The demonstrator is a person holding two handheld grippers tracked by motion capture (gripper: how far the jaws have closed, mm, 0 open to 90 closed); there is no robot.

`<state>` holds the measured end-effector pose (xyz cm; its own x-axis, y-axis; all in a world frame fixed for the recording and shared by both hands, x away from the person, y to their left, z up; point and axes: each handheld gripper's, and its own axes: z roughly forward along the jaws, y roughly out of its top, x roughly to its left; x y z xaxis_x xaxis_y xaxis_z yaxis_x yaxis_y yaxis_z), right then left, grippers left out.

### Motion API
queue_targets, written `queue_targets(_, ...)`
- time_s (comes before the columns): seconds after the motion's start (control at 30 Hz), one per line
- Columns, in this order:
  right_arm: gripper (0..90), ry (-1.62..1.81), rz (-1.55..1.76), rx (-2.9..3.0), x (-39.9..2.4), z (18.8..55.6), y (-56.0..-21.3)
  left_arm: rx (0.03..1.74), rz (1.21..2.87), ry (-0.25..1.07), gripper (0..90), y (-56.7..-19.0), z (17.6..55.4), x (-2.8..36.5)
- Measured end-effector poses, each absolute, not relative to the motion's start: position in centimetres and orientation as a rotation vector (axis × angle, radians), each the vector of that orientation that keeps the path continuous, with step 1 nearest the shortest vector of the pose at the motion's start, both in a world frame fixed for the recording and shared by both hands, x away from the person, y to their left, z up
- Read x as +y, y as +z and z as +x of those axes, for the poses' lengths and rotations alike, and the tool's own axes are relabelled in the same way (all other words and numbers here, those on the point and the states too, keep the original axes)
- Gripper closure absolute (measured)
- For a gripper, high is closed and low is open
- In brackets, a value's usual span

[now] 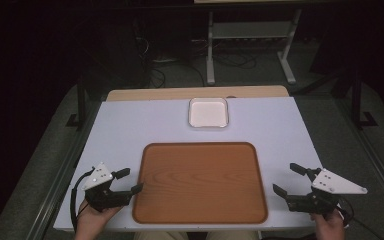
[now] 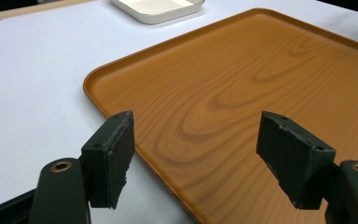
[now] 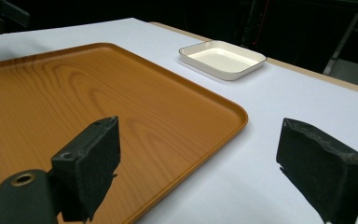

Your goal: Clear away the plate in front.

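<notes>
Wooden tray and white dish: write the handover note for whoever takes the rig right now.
Left tool: open, holding nothing, beside the near left corner of the wooden tray.
Right tool: open, holding nothing, off the tray's near right edge.
Tray lies at the table's near middle, nothing on it. White dish sits beyond it, apart from it, and looks bare inside.
Done: nothing that shows. Left: everything; neither tool touches tray or dish.

Hand-held gripper [image 2: 196, 156] agape — over wooden tray [image 2: 242, 93].
</notes>
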<state>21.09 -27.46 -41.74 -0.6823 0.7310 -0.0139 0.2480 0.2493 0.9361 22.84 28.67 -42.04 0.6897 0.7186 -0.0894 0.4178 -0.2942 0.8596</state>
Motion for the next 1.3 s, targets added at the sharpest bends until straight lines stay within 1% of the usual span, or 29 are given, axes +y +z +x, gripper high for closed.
queue_targets(0.23, 12.5, 1.423, 0.88, 2.083, -27.41, 21.0, -41.72, 0.899, 1.903, 0.362, 27.5, -42.4, 23.14, 28.63)
queue_targets(1.3, 12.5, 1.417, 0.875, 2.101, -27.21, 21.13, -41.78, 0.883, 1.906, 0.372, 27.4, -42.68, 23.39, 28.29)
